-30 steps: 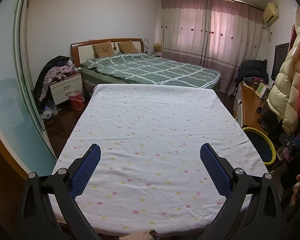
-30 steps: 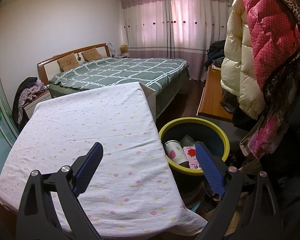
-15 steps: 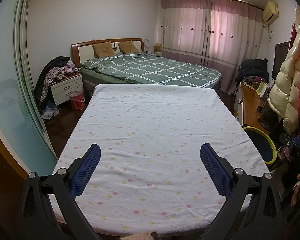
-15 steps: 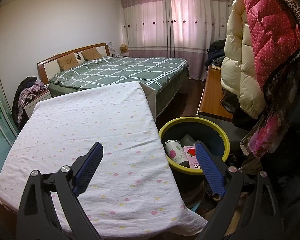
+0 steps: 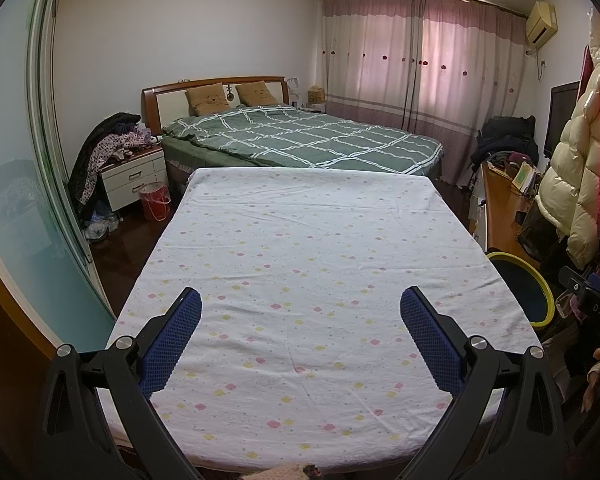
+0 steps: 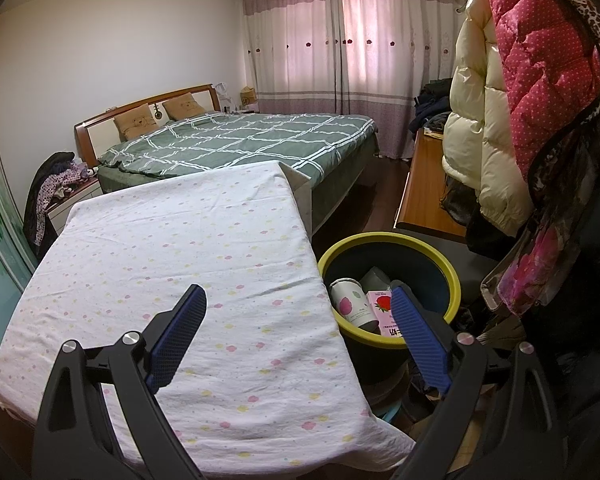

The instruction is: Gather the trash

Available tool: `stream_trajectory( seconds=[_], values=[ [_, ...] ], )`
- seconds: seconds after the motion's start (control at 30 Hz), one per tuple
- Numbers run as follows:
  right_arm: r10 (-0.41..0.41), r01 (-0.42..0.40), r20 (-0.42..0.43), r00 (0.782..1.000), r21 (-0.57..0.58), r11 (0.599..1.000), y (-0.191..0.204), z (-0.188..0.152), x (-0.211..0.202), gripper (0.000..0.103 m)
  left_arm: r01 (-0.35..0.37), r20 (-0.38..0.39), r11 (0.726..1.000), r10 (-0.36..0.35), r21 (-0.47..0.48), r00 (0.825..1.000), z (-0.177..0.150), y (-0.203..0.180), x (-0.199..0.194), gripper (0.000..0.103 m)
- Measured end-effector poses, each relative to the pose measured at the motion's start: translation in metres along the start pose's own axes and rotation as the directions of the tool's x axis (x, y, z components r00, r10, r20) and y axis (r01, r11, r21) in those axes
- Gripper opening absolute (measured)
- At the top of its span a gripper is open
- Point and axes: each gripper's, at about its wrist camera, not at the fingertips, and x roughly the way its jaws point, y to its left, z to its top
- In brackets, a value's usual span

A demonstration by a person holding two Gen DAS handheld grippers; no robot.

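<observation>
Hovering over the table [image 5: 300,264], both grippers empty. Table is covered with a white cloth printed with small pink and yellow flowers, lightly wrinkled, soft, draped over the edges; nothing lies on it in either view, so no trash left there that I can see. Green checked bed [image 5: 300,136] sits beyond the far edge.

Bin [image 6: 388,292] is round, dark inside with a yellow rim, hard plastic by the look, standing just beside the table's right edge. Trash is inside it: a white cylindrical cup with a pink print [image 6: 350,304], a pink and white carton with a strawberry picture [image 6: 384,308], and a grey piece behind them, too hidden to name. In the left wrist view only the bin's rim [image 5: 540,292] shows past the cloth.

Left gripper [image 5: 300,304]: jaws spread wide, nothing between the 2 blue textured pads. Right gripper [image 6: 298,300]: jaws also wide apart, nothing held, right pad overlapping the bin in view.

Judgement: collecting looks finished or nearly so. To do this step well, sweep both cameras along the cloth edges and floor for leftovers, keep jaws apart, stay above the cloth so the pads do not snag or drag it.
</observation>
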Motion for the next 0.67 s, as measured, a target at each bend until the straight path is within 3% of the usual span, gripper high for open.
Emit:
stream_trajectory(
  seconds=[0.4,0.5,0.67],
  values=[
    [0.001,-0.001,-0.011,1.0,-0.008,1.0,0.004,-0.003,0.01,0.09,0.013,-0.034,1.0,-0.013,0.004,0.999,0.001,0.005,0.015,0.098],
    [0.028,-0.029,-0.041,0.999,-0.009,1.0,0.007,0.001,0.028,0.093,0.017,-0.089,1.0,-0.018,-0.009,0.996,0.009,0.014,0.044,0.098],
    [0.083,-0.087,-0.135,0.987,-0.027,0.996,0.031,0.009,0.089,0.094,-0.067,-0.166,0.998,0.062,-0.022,0.984,0.017,0.035,0.12,0.098]
  ],
)
